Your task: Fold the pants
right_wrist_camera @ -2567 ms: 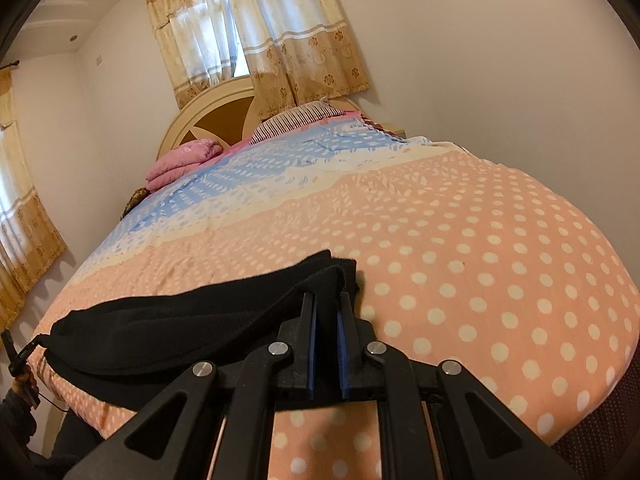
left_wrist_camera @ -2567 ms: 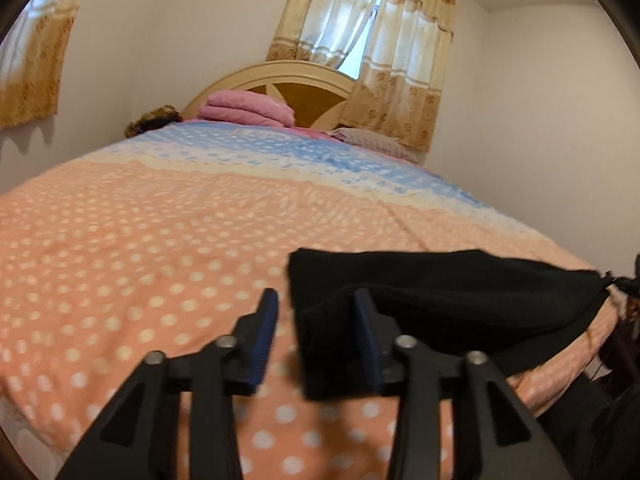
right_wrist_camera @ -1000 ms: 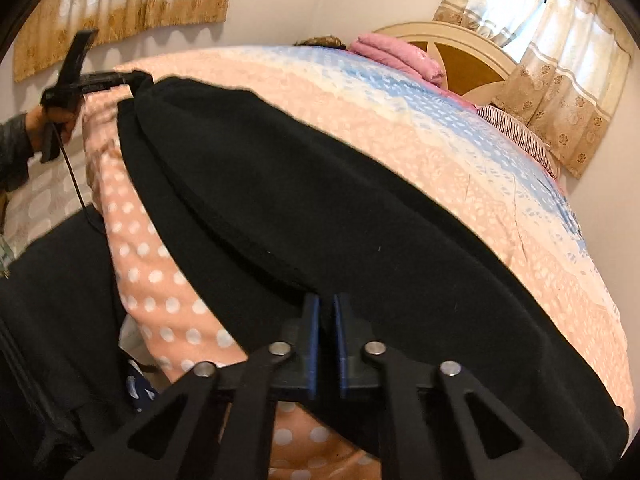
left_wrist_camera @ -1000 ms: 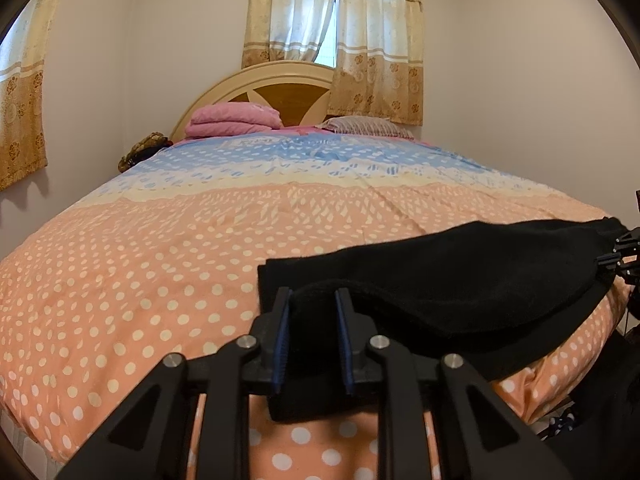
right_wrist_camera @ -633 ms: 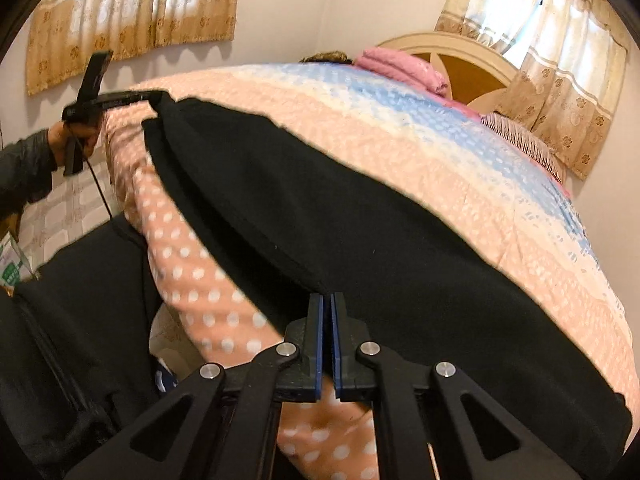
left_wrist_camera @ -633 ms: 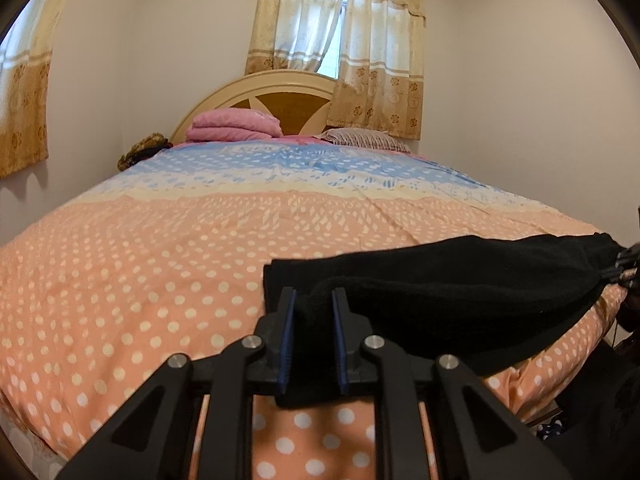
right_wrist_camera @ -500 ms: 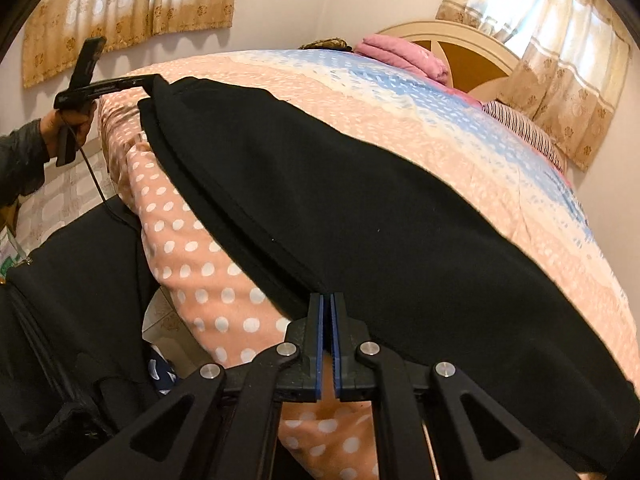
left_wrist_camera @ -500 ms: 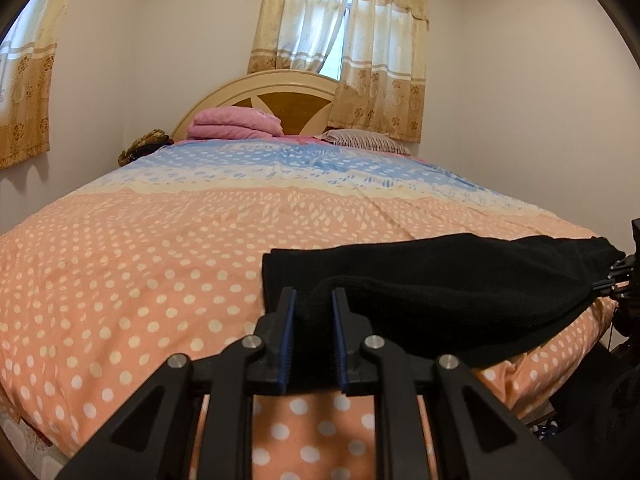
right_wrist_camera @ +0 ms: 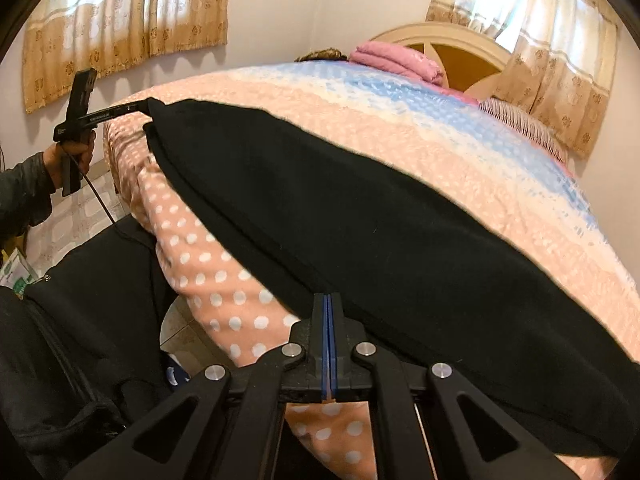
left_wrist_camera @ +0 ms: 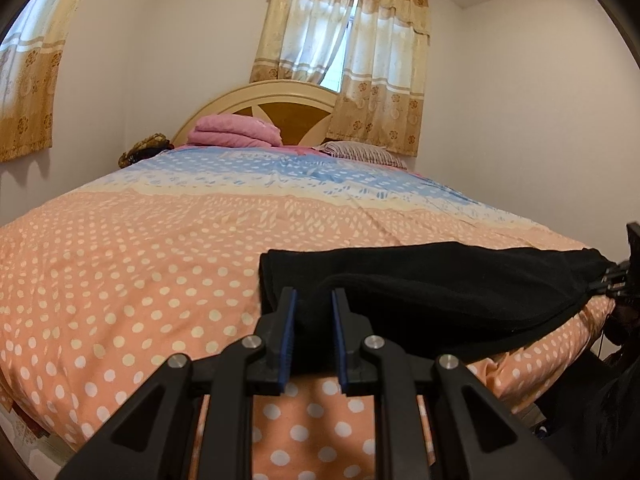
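Observation:
Black pants (left_wrist_camera: 432,284) lie stretched along the near edge of the bed. My left gripper (left_wrist_camera: 312,304) is shut on a thick fold at one end of them. In the right wrist view the pants (right_wrist_camera: 360,216) span the bed's edge, and my right gripper (right_wrist_camera: 328,304) is shut on their near hem. The left gripper (right_wrist_camera: 136,108) shows far off at the upper left, holding the other end. The right gripper (left_wrist_camera: 612,276) shows at the right edge of the left wrist view.
The bed has an orange polka-dot and blue cover (left_wrist_camera: 160,240). Folded pink blankets (left_wrist_camera: 236,132) and a striped pillow (left_wrist_camera: 360,152) lie by the headboard (left_wrist_camera: 280,100). The person's dark clothing (right_wrist_camera: 60,340) stands beside the bed edge. Walls and curtained windows surround the bed.
Both grippers have kept their grip. The pants have come down lower and flatter along the bed's edge, stretched between the two grippers.

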`<state>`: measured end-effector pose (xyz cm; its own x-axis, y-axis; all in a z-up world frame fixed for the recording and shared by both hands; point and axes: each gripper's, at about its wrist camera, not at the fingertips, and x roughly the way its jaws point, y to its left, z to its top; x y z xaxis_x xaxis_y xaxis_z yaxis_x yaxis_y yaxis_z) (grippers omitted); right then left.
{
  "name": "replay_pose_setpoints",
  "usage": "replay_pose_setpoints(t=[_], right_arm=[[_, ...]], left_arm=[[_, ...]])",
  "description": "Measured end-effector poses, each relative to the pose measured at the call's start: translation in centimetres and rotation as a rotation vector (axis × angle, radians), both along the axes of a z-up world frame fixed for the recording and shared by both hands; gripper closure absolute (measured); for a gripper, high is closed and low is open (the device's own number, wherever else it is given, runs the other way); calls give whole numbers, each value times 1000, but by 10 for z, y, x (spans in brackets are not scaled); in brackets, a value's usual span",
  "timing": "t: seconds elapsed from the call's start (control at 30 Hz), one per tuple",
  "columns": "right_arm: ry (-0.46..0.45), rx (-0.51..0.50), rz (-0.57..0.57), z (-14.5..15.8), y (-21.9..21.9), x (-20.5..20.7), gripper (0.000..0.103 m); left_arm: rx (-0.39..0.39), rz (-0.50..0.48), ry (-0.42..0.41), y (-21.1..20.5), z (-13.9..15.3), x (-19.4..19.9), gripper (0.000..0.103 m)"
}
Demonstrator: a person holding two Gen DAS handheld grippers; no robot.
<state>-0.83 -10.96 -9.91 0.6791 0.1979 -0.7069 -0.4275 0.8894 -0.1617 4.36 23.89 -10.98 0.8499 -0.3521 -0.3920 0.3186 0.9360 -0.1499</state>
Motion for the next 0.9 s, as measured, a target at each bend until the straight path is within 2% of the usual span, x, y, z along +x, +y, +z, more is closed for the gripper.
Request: replay_pose_setpoints(t=[0.13,0.4,0.43,0.47,0.53,0.63,0.67,0.73,0.83,0.87,0.9], right_arm=[[-30,-42,22,-3,6,4,101],[-15,-118,60,-17,26,12,97],[-11,-113,61,-17,26,13,89],[-6,-106,60,-17,25,14,68],[-28,-77,52,-13,24,15,44],[-7,-58,52,-12,24,20,46],[-1,-62,47,-12,25,22,54],[16,-66,36,-15,24,27,60],[31,-97,41,-24,27,32,62],[31,-109,40,-27,28,32,74],[26,-115,45,-28,30,33,81]], left_arm=[[3,5,8,-2,0,4,85],[1,5,21,-2,0,9,85],[-1,5,22,-2,0,9,85],[-3,5,23,-2,0,10,85],[-2,5,23,-3,0,10,85],[-4,3,22,-2,0,11,85],[-5,2,21,-2,0,11,85],[-4,2,19,-2,0,12,85],[-5,3,20,-3,-1,12,85],[-2,4,22,-4,-1,12,85],[0,4,23,-4,-1,12,85]])
